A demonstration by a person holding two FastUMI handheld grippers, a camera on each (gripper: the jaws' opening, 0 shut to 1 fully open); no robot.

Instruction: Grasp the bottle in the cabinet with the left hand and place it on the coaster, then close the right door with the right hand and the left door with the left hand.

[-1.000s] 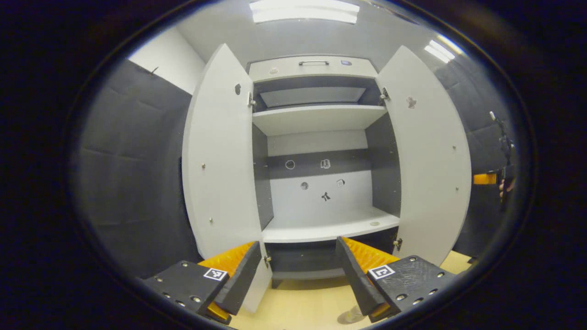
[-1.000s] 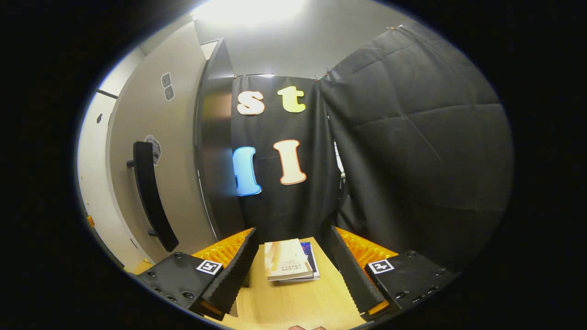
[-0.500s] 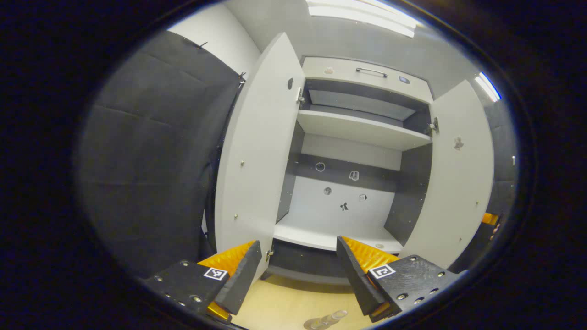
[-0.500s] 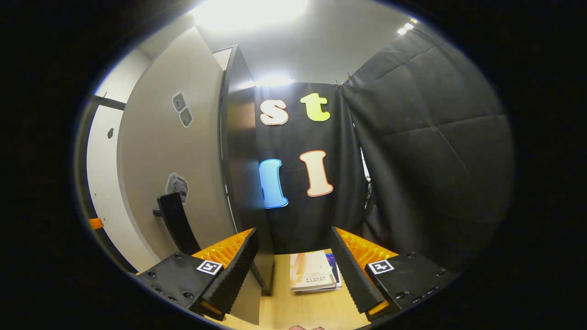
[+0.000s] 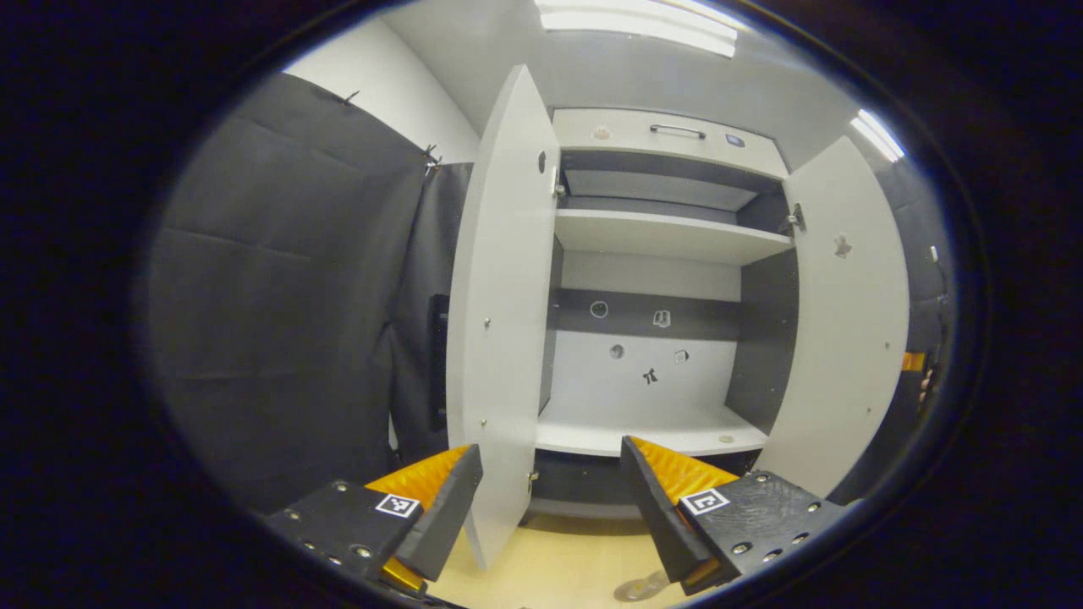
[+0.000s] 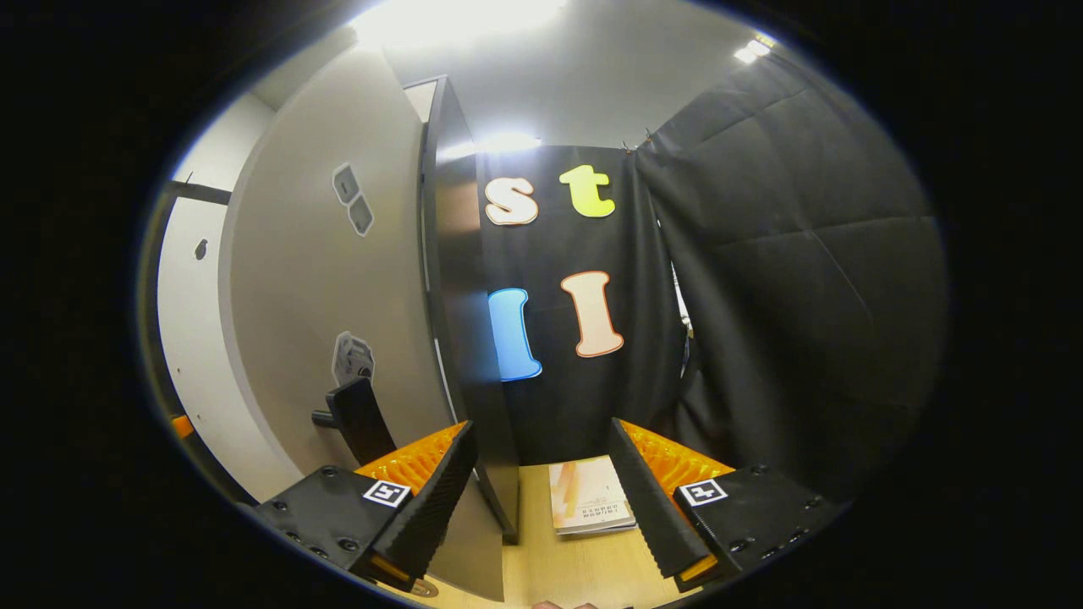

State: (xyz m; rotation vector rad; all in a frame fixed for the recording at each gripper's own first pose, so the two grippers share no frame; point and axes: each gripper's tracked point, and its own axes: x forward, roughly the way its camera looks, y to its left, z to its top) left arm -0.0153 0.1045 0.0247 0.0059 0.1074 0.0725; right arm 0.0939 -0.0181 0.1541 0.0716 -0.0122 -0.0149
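Note:
The white cabinet [image 5: 668,237] stands open in front of my left gripper [image 5: 550,499], which is open and holds nothing. Its left door [image 5: 499,338] is almost edge-on, just above my left finger. Its right door [image 5: 846,338] swings out at the right. A clear object [image 5: 639,585], probably the bottle's top, peeks in at the bottom edge. My right gripper [image 6: 541,499] is open close to the right door's outer face [image 6: 321,296]. The black handle [image 6: 360,419] is just above its left finger. The door's free edge [image 6: 461,338] runs down beside that finger.
A small stack of books [image 6: 592,506] lies on the wooden table [image 6: 575,567] beyond the right gripper. Black cloth walls [image 5: 279,321] close in on both sides. Past the right door, a hand [image 5: 926,385] holds the other gripper.
The right gripper has moved closer to the right door, and the handle now sits by its left finger. The left gripper's view has turned, bringing the left door more edge-on and nearer the centre.

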